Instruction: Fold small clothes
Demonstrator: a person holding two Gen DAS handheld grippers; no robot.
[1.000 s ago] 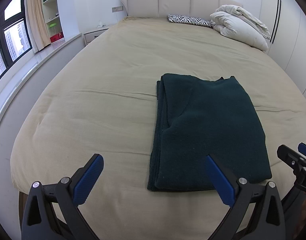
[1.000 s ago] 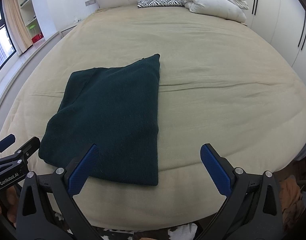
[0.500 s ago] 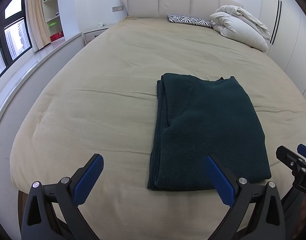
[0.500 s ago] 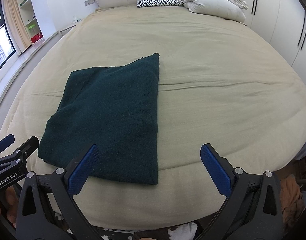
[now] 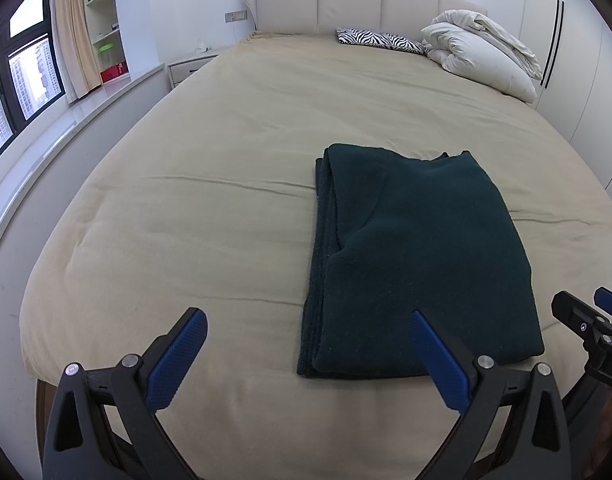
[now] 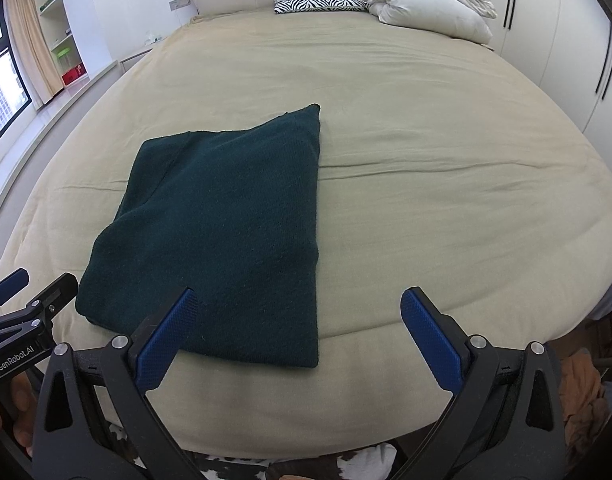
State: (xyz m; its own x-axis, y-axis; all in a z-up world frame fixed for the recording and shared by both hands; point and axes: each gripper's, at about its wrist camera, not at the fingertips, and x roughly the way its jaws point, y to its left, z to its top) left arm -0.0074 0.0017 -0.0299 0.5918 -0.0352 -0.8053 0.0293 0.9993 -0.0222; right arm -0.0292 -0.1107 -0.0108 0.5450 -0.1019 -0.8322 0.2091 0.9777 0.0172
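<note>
A dark green knitted garment point(image 5: 418, 256) lies folded into a flat rectangle on the beige bed point(image 5: 210, 216), near its front edge; it also shows in the right wrist view point(image 6: 226, 232). My left gripper point(image 5: 306, 356) is open and empty, held just short of the garment's near left corner. My right gripper point(image 6: 298, 336) is open and empty, over the garment's near right corner. Each gripper shows at the edge of the other's view: the right gripper point(image 5: 586, 320) and the left gripper point(image 6: 22, 312).
A folded white duvet point(image 5: 482, 52) and a zebra-print pillow point(image 5: 378, 40) lie at the headboard. A nightstand point(image 5: 190, 66) and window ledge point(image 5: 66, 120) are to the left, white wardrobes point(image 6: 566, 60) to the right. Brown cloth point(image 6: 582, 392) lies off the bed's front right.
Both grippers have barely shifted. The garment has not moved and both grippers stay open.
</note>
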